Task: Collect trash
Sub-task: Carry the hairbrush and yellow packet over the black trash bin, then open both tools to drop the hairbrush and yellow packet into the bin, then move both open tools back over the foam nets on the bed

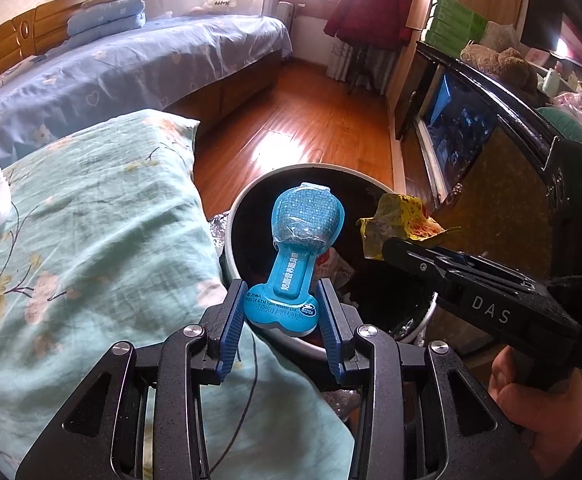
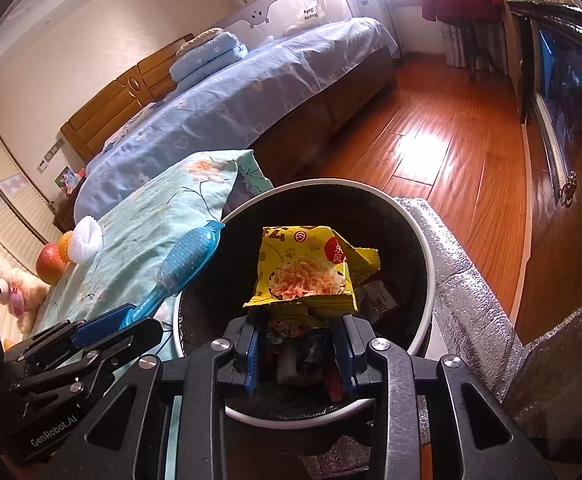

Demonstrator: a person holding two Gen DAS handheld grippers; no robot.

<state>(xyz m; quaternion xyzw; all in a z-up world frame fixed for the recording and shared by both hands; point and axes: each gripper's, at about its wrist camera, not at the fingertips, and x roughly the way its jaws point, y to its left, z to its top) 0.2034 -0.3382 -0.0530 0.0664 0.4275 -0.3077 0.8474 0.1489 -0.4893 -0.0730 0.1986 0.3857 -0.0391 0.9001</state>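
We are holding both pieces of trash over the bin (image 2: 411,216) so they fall inside once released. Our left gripper (image 1: 285,312) is grasping the blue pack (image 1: 295,256) by its flat end, jaws clenched, and our right gripper (image 2: 301,346) is pinching the yellow wrapper (image 2: 311,268) above the bin's mouth.

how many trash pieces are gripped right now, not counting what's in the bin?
2. Blue packet held in the left tool, above the bin rim. Yellow wrapper held in the right tool, over the bin opening.
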